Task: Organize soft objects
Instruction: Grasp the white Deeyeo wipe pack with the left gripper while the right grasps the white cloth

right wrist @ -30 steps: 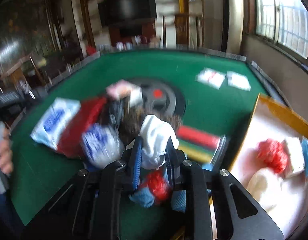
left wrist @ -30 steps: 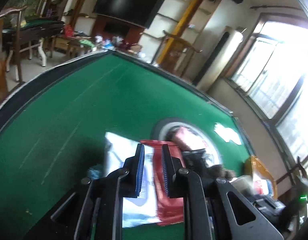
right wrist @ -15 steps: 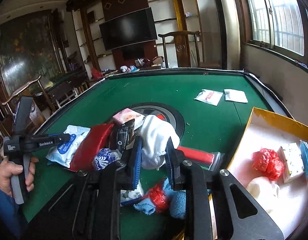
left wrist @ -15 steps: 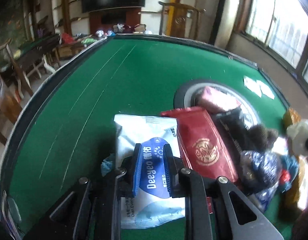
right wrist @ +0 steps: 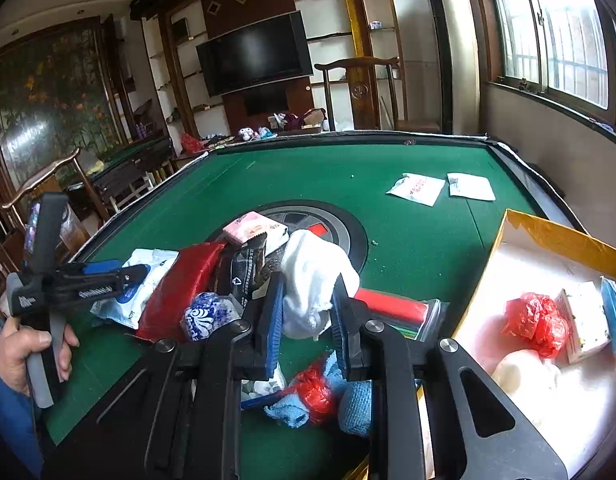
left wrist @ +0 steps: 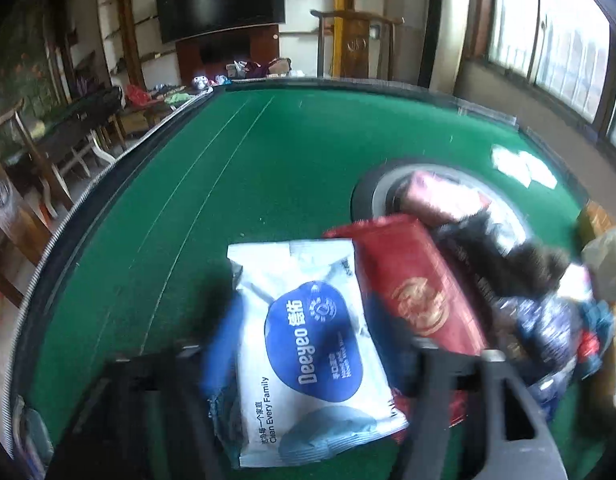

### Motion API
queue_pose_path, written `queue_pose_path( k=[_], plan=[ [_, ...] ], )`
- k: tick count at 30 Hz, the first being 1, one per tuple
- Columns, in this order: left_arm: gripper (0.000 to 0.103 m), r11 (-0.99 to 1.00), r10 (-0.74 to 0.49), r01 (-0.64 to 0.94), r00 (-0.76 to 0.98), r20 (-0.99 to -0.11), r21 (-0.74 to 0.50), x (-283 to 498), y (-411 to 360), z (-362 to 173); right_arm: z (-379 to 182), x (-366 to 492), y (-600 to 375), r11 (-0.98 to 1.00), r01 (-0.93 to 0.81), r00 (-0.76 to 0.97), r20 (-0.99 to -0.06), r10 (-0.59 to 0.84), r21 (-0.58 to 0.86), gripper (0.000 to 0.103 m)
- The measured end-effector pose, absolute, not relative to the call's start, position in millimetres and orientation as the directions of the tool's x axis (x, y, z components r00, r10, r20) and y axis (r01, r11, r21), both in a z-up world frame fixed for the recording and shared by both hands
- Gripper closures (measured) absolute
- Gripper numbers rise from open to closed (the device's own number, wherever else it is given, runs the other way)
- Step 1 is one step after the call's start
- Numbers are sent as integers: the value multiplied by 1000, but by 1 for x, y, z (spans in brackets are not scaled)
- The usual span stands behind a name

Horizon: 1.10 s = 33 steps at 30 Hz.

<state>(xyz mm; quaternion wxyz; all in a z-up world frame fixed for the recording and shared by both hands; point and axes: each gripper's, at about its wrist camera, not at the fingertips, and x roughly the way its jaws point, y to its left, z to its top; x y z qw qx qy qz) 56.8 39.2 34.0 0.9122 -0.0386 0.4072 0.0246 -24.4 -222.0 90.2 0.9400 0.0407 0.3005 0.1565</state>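
While the right gripper (right wrist: 307, 320) holds its jaws clamped on a white cloth (right wrist: 314, 280) lifted above the near part of the green table (right wrist: 408, 236), the left gripper (left wrist: 308, 344) hangs low over a white wipes pack (left wrist: 303, 344) with a blue label, and its jaws are opening. The pack lies flat on the table between the spreading fingers, which are blurred, and the pads do not press on it. In the right wrist view the same gripper (right wrist: 107, 276) points toward the pile from the left, held by a hand (right wrist: 23, 352) in a blue sleeve.

Just right of the wipes pack lies a red packet (left wrist: 416, 284), touching its edge. Beyond that sit a pink packet (right wrist: 253, 230) on the dark round disc (right wrist: 348, 228) in the middle of the table, a black wrapper (right wrist: 249, 268) and a blue and white bundle (right wrist: 205, 314). Below the clamped cloth, on the near side, lie blue cloths (right wrist: 340, 392) and a small red plastic bag (right wrist: 314, 390). A red roll in a clear bag (right wrist: 392, 308) lies to the right of the cloth.

At the right edge stands an open cardboard box (right wrist: 548, 232) with a white inside; it holds a red plastic bag (right wrist: 536, 322), a white box (right wrist: 584, 320) and a pale soft lump (right wrist: 520, 376). Two flat white packets (right wrist: 440, 188) lie far off on the right of the table, well apart from the pile.
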Motion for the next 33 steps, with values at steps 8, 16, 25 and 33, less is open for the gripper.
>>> queue_pose_path(
  k=[8,16,25,33],
  plan=[
    [32,998,23,-54,606,-795,-13,62,33,27,88,-20,-224,952,-257,768,-562,307,169,82],
    [19,989,142,-40,570,-810,145,64,16,11,87,-19,-223,951,-262,766,-563,309,166,82],
    [32,994,96,-102,606,-789,42,59,40,19,89,-21,-225,949,-264,773,-550,316,175,82],
    [46,990,4,-99,719,-695,-97,50,45,41,90,-20,-230,949,-253,774,-548,317,190,82]
  ],
)
